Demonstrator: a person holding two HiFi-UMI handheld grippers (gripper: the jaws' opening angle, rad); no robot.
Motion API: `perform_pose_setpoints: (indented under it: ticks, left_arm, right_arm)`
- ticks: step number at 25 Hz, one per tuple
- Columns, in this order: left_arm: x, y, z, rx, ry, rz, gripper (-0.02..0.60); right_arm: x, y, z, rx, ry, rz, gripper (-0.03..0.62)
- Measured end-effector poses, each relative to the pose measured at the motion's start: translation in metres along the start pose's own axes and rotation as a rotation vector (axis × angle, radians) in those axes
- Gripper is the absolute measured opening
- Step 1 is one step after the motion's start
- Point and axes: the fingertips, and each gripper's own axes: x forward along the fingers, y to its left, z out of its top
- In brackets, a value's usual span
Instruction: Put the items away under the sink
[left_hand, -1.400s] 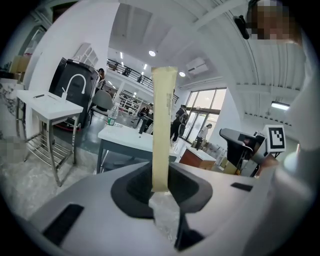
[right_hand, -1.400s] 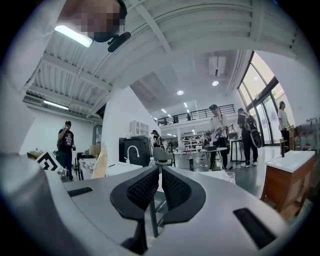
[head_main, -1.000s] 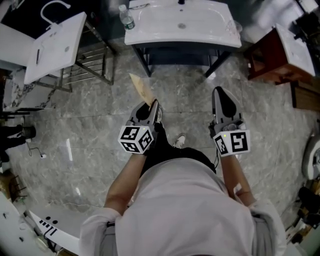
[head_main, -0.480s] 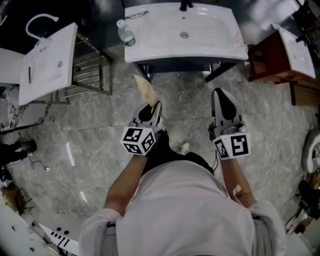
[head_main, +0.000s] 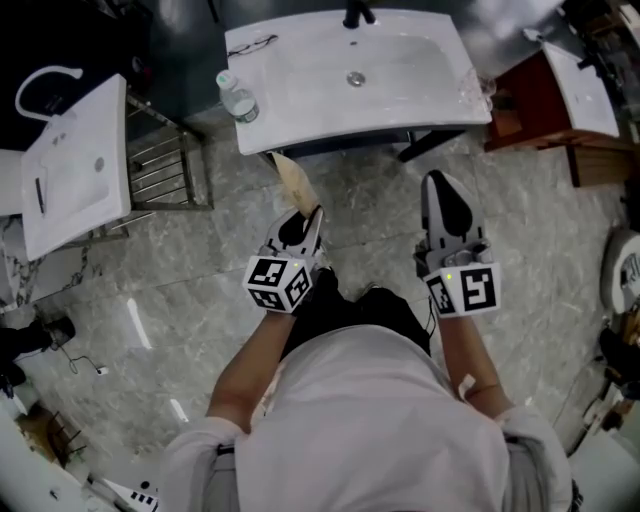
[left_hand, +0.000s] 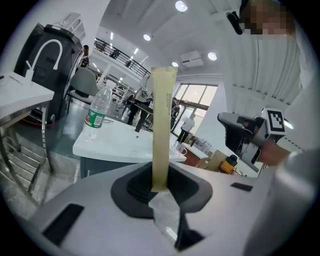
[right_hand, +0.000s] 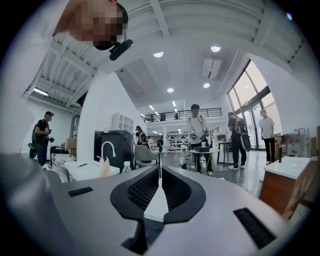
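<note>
- left tool (head_main: 309, 213) clamped on the lower end of a tan flat packet (head_main: 291, 178); in the left gripper view the packet shows edge-on as a thin upright strip between the pads
- right tool (head_main: 440, 183) has its jaws together with nothing between them; it is level with the left tool and well apart from it
- both tools point toward the white sink (head_main: 300, 95), each held out in front of the person (head_main: 370, 420)
- the packet slants up-left from the left tool; its far tip sits at the sink's front edge near the left corner, and whether it touches I cannot tell
- the sink rests on a dark frame (head_main: 420, 145), with the space below it in shadow
- plastic water bottle (head_main: 236, 98) stands on the sink's left front corner, faucet (head_main: 357, 14) at the back rim
- second white basin (head_main: 70, 170) is off to the left on a metal rack (head_main: 165, 170)
- red-brown cabinet (head_main: 530, 115) is just right of the sink
- grey marble floor (head_main: 170, 280) lies under everything
</note>
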Motion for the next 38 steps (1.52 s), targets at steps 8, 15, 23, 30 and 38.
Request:
perform_pose_setpoints:
  ticks: [8, 15, 23, 30, 38]
  left_arm:
    - [0.032, 0.001, -0.005, 0.000, 0.041, -0.032, 0.067]
    - [0.062, -0.014, -0.032, 0.047, 0.069, -0.033, 0.067]
    - [0.118, -0.028, -0.093, 0.126, 0.157, -0.043, 0.067]
    - [0.155, 0.006, -0.143, 0.140, 0.223, 0.025, 0.067]
    - [0.192, 0.035, -0.202, 0.129, 0.312, 0.053, 0.067]
  right_arm:
    - [0.009, -0.025, -0.010, -0.001, 0.033, -0.040, 0.044]
    - [0.003, -0.062, -0.036, 0.004, 0.031, -0.030, 0.044]
    - [0.002, -0.128, -0.083, 0.005, 0.061, -0.037, 0.044]
    - [0.013, -0.150, -0.122, 0.025, 0.044, -0.019, 0.044]
    - [0.015, -0.157, -0.189, 0.047, 0.075, 0.017, 0.044]
